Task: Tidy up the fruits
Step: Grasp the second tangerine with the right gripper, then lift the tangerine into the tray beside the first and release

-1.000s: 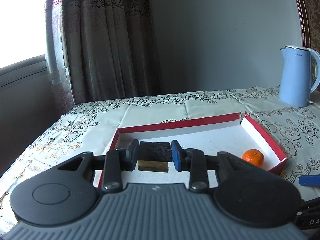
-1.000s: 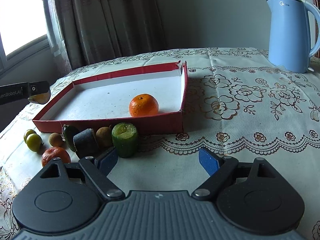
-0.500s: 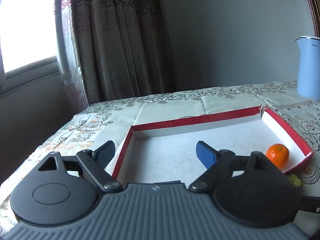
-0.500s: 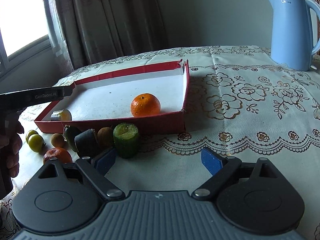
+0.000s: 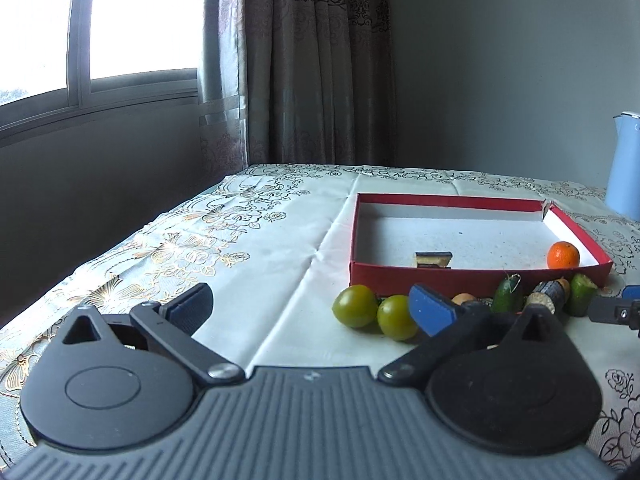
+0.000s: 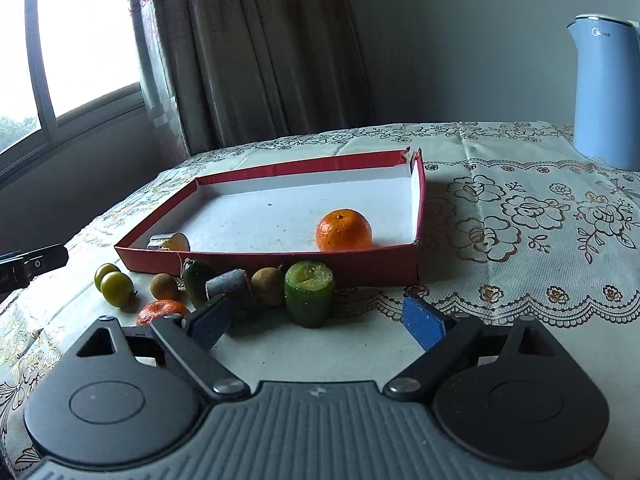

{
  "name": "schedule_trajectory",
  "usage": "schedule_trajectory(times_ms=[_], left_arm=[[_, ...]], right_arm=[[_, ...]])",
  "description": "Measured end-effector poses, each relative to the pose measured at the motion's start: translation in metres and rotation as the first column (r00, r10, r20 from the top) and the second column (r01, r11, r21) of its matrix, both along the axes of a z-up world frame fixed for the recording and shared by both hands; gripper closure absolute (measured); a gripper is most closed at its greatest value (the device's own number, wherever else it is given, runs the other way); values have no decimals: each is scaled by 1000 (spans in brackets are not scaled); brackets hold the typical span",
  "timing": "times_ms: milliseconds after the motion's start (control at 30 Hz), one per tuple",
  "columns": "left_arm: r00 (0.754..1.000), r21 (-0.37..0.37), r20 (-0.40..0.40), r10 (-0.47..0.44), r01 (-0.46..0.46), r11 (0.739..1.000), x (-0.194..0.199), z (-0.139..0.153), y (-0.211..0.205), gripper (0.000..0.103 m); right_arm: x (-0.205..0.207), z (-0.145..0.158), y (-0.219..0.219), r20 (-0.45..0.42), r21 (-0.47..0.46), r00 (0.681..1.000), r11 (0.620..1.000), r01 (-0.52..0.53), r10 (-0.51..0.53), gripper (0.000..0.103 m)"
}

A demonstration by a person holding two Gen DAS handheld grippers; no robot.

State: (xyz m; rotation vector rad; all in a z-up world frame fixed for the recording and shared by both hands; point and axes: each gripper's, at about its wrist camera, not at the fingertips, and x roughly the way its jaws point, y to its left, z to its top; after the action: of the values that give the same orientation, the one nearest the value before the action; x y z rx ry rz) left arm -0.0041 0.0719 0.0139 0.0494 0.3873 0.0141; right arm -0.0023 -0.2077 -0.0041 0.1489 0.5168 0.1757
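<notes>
My left gripper (image 5: 310,304) is spread wide, empty, above the cloth (image 5: 256,264) left of the tray (image 5: 472,278). My right gripper (image 6: 316,314) is likewise wide and empty, just short of the green stub (image 6: 309,294). Orange (image 6: 343,230) and cut piece (image 6: 169,242) lie in the tray; plums (image 5: 374,311) sit outside.

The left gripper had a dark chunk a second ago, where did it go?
The left gripper let go of the dark cut fruit piece inside the red cardboard tray, opened, and pulled back toward the two green round fruits. The orange tangerine in the tray and the open right gripper stayed put.
</notes>
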Motion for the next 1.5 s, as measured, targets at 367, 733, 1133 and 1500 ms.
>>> schedule_trajectory(times_ms=[367,733,1133,1500], left_arm=[[999,-10,-48,1,-1,1000,-8,-23,10,0],[995,-5,-93,-24,24,1000,1,-27,7,0],[973,5,-226,-44,46,999,17,-35,3,0],[964,-32,-262,-47,41,999,23,-37,7,0]], right_arm=[[-4,-2,71,4,-74,989,986,-147,148,29],[19,-8,93,-75,-95,984,982,-166,159,44],[20,-10,91,-85,-70,984,984,-164,158,60],[4,17,76,24,-54,992,991,-125,126,60]])
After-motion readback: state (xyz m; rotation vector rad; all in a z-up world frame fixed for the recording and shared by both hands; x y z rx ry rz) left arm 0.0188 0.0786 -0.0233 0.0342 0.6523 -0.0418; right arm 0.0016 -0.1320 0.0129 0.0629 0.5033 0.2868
